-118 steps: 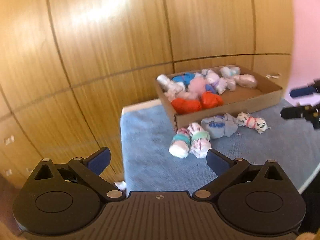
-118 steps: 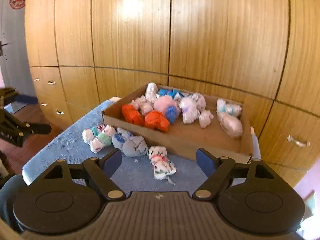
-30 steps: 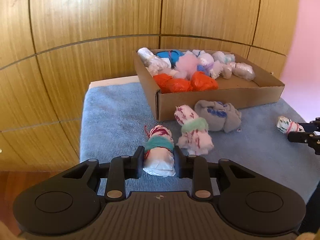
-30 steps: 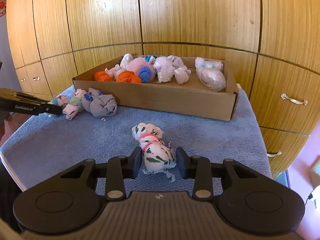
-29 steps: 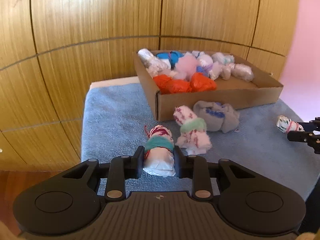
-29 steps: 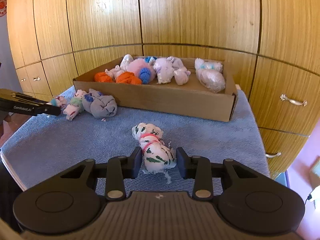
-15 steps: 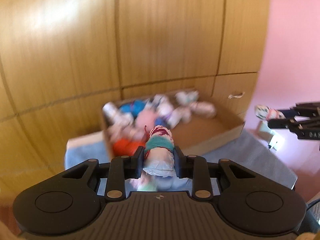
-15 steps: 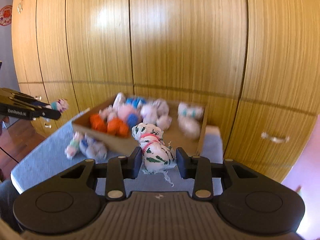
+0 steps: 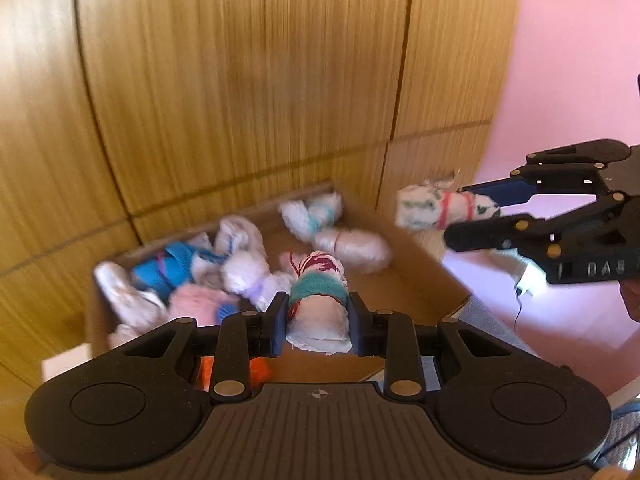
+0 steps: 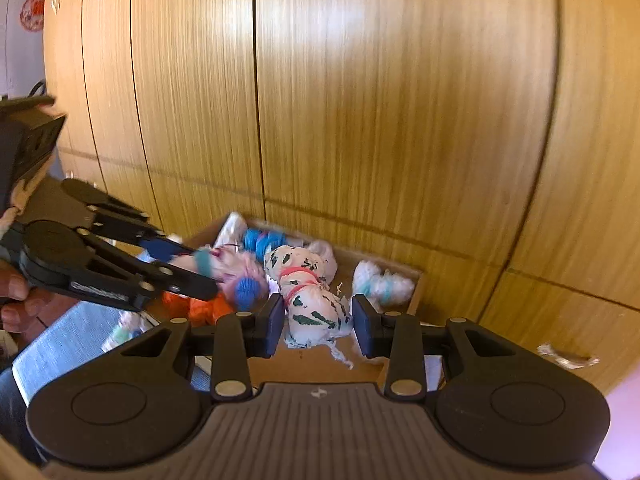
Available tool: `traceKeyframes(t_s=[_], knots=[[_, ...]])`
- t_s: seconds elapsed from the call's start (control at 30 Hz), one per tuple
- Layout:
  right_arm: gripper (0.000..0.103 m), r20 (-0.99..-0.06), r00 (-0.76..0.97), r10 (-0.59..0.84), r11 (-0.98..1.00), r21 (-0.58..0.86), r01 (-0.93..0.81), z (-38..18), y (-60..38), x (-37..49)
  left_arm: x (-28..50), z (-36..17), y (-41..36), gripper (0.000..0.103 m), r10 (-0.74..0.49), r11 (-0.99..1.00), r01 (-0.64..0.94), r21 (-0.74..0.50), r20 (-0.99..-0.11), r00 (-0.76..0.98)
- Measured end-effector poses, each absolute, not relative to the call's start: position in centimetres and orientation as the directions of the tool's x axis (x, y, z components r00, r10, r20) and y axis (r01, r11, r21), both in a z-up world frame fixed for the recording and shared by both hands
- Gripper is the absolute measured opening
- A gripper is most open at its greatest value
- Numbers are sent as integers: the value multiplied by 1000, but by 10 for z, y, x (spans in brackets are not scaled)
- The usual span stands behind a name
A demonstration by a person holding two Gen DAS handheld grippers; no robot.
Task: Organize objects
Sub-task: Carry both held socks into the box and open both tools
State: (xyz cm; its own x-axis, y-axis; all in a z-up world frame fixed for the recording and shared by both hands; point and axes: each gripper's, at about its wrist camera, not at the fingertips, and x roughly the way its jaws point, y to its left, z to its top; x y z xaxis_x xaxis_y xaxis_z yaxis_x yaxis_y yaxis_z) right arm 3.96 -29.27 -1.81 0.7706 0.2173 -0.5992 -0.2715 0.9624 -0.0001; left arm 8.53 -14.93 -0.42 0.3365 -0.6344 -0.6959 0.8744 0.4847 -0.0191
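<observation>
Both bundles lifted over cardboard box (image 9: 436, 276), socks (image 9: 176, 268) inside

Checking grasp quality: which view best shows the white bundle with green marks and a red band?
The right wrist view: the green-marked bundle sits centred and sharp between the right gripper fingers. The left wrist view shows it smaller, side-on, slightly blurred.
</observation>
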Motion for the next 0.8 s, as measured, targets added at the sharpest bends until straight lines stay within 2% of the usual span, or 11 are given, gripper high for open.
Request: traceKeyframes(t_s=[0.13,0.33,0.57,0.8], knots=[[33,-648,724,235,956,18,-294,-54,-286,69,106,-40,-169,37,-600,487,872,-46,-744,296],[34,-692,678,249,947,27,-320,-94,-278,101,124,-76,-185,37,-549,482,876,-24,-788,281],[33,-734,644,214,943,-16,-332,-119,-278,127,141,-81,-199,38,-539,480,877,-25,-797,272],[31,-731,657,185,948,-43,-315,-123,-276,134,142,-81,-197,40,-545,504,864,-27,-786,293]])
